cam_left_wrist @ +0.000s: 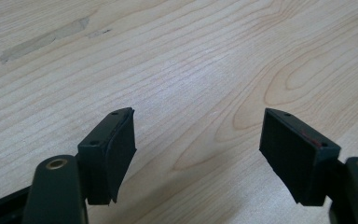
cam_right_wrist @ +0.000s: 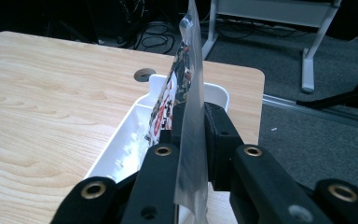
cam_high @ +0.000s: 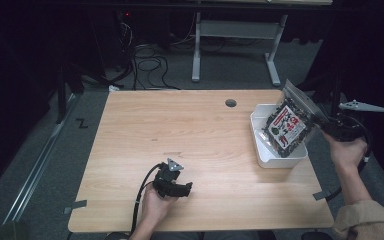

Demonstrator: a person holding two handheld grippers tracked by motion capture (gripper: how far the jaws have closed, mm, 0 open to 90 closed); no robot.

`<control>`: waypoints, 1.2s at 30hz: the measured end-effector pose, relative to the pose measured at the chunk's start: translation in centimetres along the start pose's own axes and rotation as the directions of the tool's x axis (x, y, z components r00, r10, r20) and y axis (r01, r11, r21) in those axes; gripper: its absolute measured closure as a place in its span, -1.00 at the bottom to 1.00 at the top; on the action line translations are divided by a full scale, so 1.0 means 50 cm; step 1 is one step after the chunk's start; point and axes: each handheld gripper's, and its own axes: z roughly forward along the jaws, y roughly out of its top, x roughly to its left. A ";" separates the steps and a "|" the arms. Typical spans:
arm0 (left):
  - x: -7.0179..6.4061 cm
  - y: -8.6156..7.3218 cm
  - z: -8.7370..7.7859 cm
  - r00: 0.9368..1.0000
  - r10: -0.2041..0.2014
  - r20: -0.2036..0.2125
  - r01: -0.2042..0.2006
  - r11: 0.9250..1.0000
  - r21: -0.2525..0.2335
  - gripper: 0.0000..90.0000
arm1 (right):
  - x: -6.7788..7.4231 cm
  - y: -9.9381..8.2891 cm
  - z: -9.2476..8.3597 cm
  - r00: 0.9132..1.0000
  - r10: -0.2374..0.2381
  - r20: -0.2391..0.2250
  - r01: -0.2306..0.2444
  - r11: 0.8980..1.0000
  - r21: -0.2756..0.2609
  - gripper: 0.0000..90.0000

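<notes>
Right tool (cam_high: 314, 120) pinching snack bag (cam_high: 287, 127) edge over white bin (cam_high: 265, 150), mid right: liable to slip, landing outside; left tool (cam_high: 180, 187) spread, idle.

Black two-jaw grippers (cam_high: 174, 186) with brass-ringed screw holes, grey three-cornered plates, trailing black cables; tan sleeve (cam_high: 367, 218) on right forearm.

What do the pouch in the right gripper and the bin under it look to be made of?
The pouch: thin, glossy plastic film, likely; its clear top edge shines, and a printed label covers its front. The bin: probably hard moulded plastic, white and smooth, with thin walls and rounded corners.
</notes>
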 end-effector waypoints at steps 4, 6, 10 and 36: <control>0.000 0.000 0.001 1.000 0.000 0.001 0.000 1.000 0.001 -0.40 | -0.007 -0.004 0.002 1.000 0.013 0.005 -0.013 1.000 0.006 0.83; -0.001 0.000 0.000 1.000 0.000 0.001 0.000 1.000 0.000 -0.40 | -0.011 -0.006 0.002 1.000 0.025 0.007 -0.025 1.000 0.012 0.79; -0.001 0.000 0.001 1.000 0.000 0.000 0.000 1.000 0.002 -0.40 | -0.016 -0.012 0.003 0.999 0.036 0.014 -0.036 0.999 0.010 0.65; -0.002 0.000 -0.005 1.000 0.000 -0.003 0.000 1.000 -0.022 -0.40 | -0.015 -0.020 -0.044 0.998 0.009 0.063 -0.007 0.999 -0.031 -0.09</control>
